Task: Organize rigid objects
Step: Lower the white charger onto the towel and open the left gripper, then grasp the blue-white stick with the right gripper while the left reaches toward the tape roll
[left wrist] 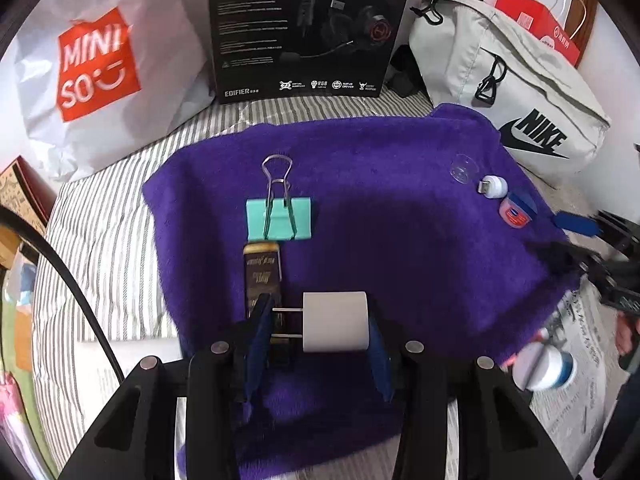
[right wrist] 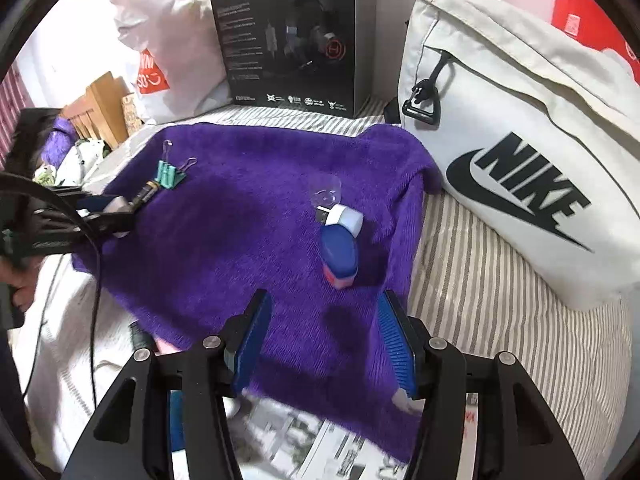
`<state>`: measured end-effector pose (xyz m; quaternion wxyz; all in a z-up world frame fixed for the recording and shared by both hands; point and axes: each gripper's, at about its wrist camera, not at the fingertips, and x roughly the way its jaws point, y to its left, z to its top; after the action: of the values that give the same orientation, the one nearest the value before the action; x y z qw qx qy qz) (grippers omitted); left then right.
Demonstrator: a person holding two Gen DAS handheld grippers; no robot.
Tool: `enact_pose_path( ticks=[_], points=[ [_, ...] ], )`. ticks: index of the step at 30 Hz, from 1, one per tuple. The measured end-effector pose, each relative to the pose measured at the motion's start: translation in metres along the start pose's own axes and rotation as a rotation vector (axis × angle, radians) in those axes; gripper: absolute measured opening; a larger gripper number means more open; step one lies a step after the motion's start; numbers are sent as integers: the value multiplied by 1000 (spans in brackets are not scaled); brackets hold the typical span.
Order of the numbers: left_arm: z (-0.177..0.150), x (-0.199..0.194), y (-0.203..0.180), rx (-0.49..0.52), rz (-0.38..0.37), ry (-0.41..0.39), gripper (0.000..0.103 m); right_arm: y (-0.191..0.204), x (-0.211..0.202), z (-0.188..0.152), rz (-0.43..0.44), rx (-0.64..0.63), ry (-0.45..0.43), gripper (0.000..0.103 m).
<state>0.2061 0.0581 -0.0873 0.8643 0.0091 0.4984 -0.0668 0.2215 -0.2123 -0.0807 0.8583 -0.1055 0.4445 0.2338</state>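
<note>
Inventory of what I had under the two cameras, logged from the remote station.

Left gripper point(left wrist: 318, 326): closed across a white plug adapter point(left wrist: 335, 322), one pad on its flat back and the other at the tips of its two prongs. I held it low over the purple towel point(left wrist: 400, 240), just beside the black-and-gold battery point(left wrist: 262, 276), which I judged to be the next slot in a line.

Battery: lay lengthwise, its far end touching or nearly touching the teal binder clip point(left wrist: 279, 218). Clip lay flat with its wire handles pointing away. The two read as the start of a left-hand row.

Right gripper point(right wrist: 326, 340): jaws wide apart, nothing between them, hovering above the near right part of the towel, aimed towards the second group.

Second group, right side of towel: a small pink jar with a blue lid point(right wrist: 339, 254), a white USB adapter point(right wrist: 343, 218) just behind it, and a clear plastic suction cup point(right wrist: 326, 194) beyond that. All three sat close together, seemingly another row.

Off the towel, near edge: a white-and-blue tub point(left wrist: 546, 366), blurred, on newspaper; I could not tell more.

Backdrop on the striped bed: headphone box point(left wrist: 308, 28), Nike bag point(right wrist: 520, 140), Miniso bag point(left wrist: 100, 64).
</note>
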Motion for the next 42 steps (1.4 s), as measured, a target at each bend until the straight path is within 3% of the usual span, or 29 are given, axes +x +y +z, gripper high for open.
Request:
enact_pose_path(
  ticks=[14,22,27,34,42],
  points=[
    [26,28,-22,71,76,24,42,-1,-25,-30,43,81,-15,56],
    [27,26,-21,50,75,27,43,1,-36,-40,68,94,-20,56],
    [26,26,-22,36,88,39,59,8,-43,-49,96,83,-9,59],
    [14,17,-27,21,88,62,63,24,-50,-66,157,74,17,61],
    [-10,-31,-32,24,110,3,70,57,-42,-72,188,-36,50,61]
  ],
)
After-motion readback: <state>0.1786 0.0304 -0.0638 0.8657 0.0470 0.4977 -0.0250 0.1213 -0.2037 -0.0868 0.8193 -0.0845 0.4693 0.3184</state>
